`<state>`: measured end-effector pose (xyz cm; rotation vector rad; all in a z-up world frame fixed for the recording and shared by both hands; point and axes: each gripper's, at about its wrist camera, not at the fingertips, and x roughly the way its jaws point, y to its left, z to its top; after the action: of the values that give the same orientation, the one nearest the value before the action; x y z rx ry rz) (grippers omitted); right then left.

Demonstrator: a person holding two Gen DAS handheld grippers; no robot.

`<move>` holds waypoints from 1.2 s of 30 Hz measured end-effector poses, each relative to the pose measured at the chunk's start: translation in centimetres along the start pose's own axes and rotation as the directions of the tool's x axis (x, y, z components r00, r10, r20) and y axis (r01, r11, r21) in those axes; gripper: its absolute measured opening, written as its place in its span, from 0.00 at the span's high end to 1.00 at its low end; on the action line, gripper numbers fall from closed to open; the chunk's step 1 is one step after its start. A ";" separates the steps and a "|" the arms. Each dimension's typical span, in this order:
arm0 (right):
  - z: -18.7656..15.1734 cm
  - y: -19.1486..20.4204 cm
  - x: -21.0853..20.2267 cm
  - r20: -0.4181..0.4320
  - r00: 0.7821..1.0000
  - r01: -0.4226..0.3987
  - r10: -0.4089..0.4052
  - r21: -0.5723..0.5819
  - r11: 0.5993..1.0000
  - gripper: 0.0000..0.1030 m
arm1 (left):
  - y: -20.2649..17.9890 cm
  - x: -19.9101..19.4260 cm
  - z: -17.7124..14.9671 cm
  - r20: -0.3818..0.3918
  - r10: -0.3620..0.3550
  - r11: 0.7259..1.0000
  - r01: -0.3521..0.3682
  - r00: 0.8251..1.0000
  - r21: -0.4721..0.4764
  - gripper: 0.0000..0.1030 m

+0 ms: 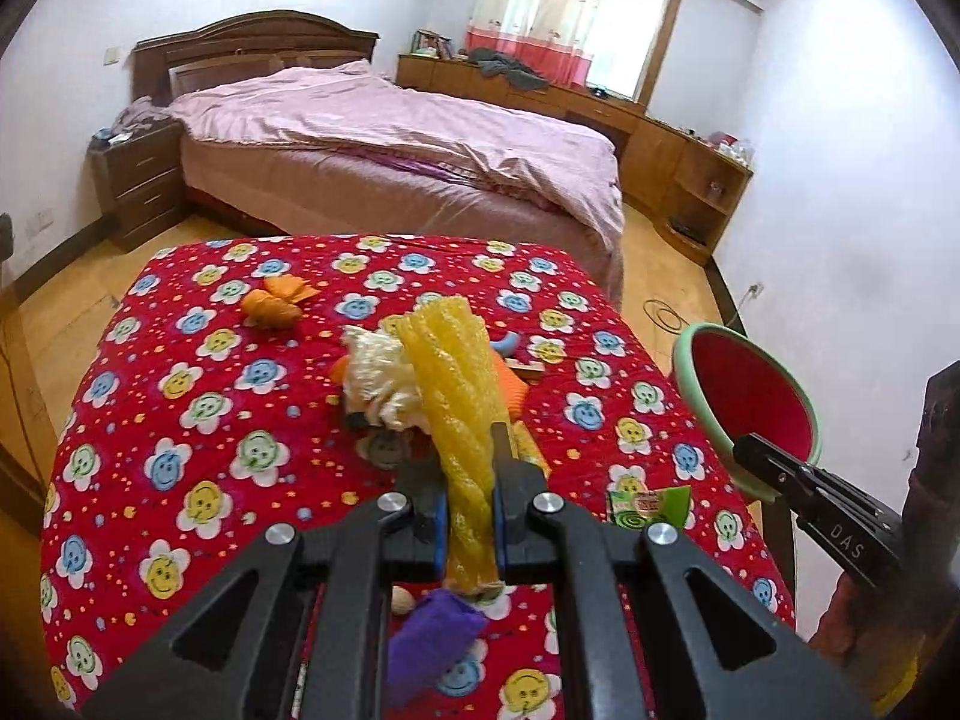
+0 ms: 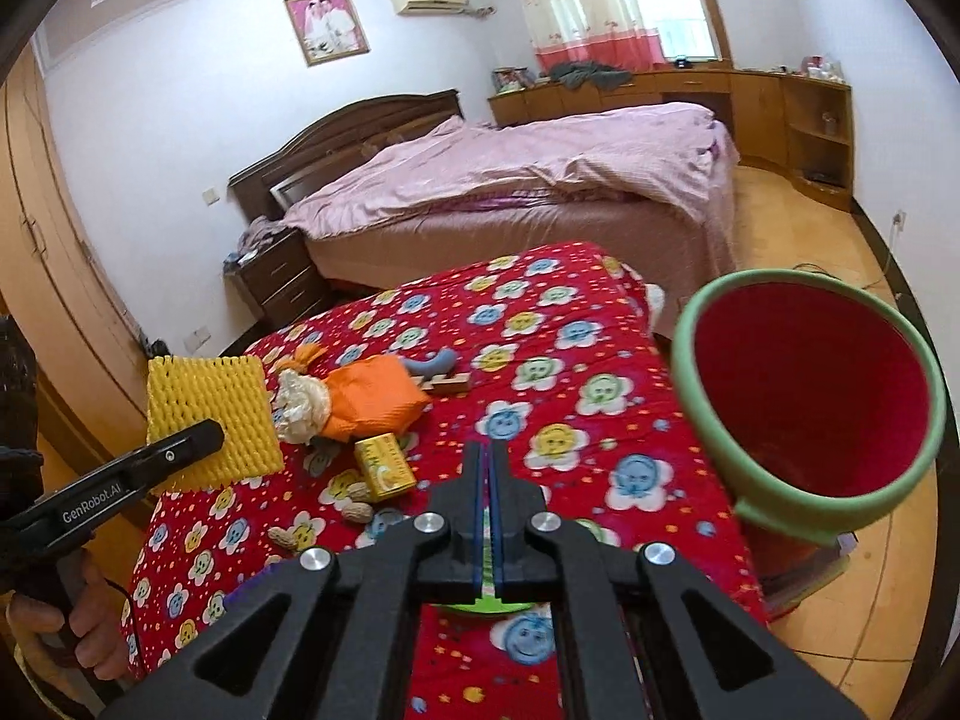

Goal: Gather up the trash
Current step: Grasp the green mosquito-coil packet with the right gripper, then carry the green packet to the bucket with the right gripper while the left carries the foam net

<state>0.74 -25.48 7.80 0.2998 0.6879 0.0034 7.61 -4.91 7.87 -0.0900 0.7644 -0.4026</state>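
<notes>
The left tongs (image 1: 474,468) are clamped on a yellow foam-net fruit sleeve (image 1: 456,396), held up above the red flower-print bench (image 1: 180,420). The right tongs (image 2: 487,480) pinch a thin green wrapper (image 2: 489,603) beside the red green-rimmed plastic bin (image 2: 804,396).

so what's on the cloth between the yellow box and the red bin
In the right wrist view only bare flowered red cloth lies between the yellow box and the green-rimmed red bin; the shut right hand-held gripper juts up across that stretch.
</notes>
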 end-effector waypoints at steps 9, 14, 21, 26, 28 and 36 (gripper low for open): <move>-1.9 -1.2 1.3 -0.080 0.997 0.019 -0.016 0.030 0.999 0.56 | -0.5 1.2 -1.4 -0.043 0.001 1.000 -0.001 0.999 0.009 0.91; -3.0 -0.8 2.9 -0.132 0.991 0.031 -0.029 0.014 0.999 0.45 | 0.1 1.6 -2.2 -0.064 0.020 1.000 -0.021 0.998 -0.002 0.91; -4.2 0.0 4.7 -0.180 0.982 0.051 -0.054 -0.021 0.998 0.36 | 1.1 2.6 -3.0 -0.102 0.047 0.999 -0.049 0.994 -0.018 0.91; -4.7 0.7 5.5 -0.191 0.979 0.062 -0.072 -0.058 0.996 0.36 | 1.5 3.3 -3.3 -0.121 0.061 0.997 -0.065 0.991 -0.028 0.91; -4.9 1.0 5.8 -0.196 0.978 0.063 -0.074 -0.066 0.996 0.36 | 1.8 3.5 -3.5 -0.130 0.064 0.997 -0.069 0.989 -0.033 0.91; -5.2 1.5 6.9 -0.188 0.976 0.093 -0.107 -0.086 0.992 0.45 | 2.4 4.0 -3.7 -0.146 0.064 0.996 -0.072 0.987 -0.051 0.91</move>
<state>2.94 -21.91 0.14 0.1922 0.8922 -0.0376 8.44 -3.99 2.04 -0.0877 0.9195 -0.3250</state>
